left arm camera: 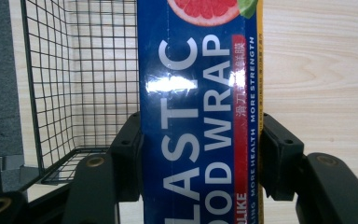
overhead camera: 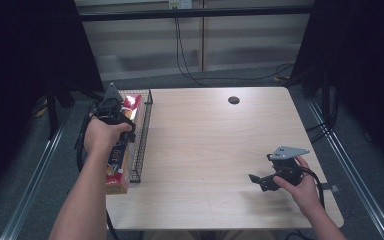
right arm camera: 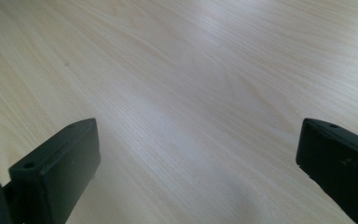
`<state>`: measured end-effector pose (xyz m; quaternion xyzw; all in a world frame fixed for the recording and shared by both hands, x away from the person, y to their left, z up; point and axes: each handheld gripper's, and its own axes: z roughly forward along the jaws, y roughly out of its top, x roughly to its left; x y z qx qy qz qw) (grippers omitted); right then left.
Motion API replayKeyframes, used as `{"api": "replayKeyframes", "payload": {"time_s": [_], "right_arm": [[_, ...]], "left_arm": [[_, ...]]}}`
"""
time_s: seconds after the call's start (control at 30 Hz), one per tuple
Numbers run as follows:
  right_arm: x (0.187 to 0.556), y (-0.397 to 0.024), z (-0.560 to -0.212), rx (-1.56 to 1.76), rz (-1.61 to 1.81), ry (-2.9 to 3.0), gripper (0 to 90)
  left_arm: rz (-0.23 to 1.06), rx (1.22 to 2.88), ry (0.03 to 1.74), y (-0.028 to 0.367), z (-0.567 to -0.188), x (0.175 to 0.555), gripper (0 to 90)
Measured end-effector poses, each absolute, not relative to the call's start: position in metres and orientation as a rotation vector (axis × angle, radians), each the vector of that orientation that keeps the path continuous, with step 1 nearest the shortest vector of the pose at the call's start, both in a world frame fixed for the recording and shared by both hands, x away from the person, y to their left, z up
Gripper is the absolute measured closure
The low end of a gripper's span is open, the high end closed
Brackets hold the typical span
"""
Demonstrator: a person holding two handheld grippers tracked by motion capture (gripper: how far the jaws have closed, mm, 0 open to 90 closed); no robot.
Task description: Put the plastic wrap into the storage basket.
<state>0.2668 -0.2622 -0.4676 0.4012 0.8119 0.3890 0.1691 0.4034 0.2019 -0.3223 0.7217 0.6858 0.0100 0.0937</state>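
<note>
A long blue plastic-wrap box (left arm camera: 196, 116) with white lettering and a grapefruit picture runs between my left gripper's jaws. The left gripper (left arm camera: 200, 158) is shut on the box, one pad pressed on each long side. In the high view the box (overhead camera: 118, 161) lies lengthwise along the black wire basket (overhead camera: 142, 135) at the table's left edge. Its near end reaches past the basket's front wall. A hand holds the left gripper (overhead camera: 115, 116) over the box's far half. My right gripper (overhead camera: 262, 168) hovers low over the table's near right part. In the right gripper view it (right arm camera: 198, 158) stands open with nothing between its jaws.
The wire basket (left arm camera: 74, 93) sits to the left of the box, with bare wood showing through its mesh. A black round grommet (overhead camera: 234, 100) sits in the light wooden table (overhead camera: 205, 145) at the far middle. Dark curtains and cables surround the table.
</note>
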Motion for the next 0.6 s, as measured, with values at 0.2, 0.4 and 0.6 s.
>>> {"api": "replayKeyframes", "payload": {"time_s": [0.2, 0.4, 0.6], "right_arm": [[0.2668, -0.2626, -0.4674, 1.140, 1.106, 2.308, 0.0], [0.2666, -0.2610, -0.4679, 1.136, 1.102, 2.316, 0.0], [0.2666, -0.2610, -0.4679, 1.135, 1.103, 2.318, 0.0]], "left_arm": [[0.039, 2.136, 2.042, 0.2054, -0.3228, 0.4053, 44.1], [0.041, 2.128, 2.046, 0.2075, -0.3266, 0.4054, 44.1], [0.034, 2.133, 2.055, 0.2115, -0.3309, 0.4060, 44.1]]}}
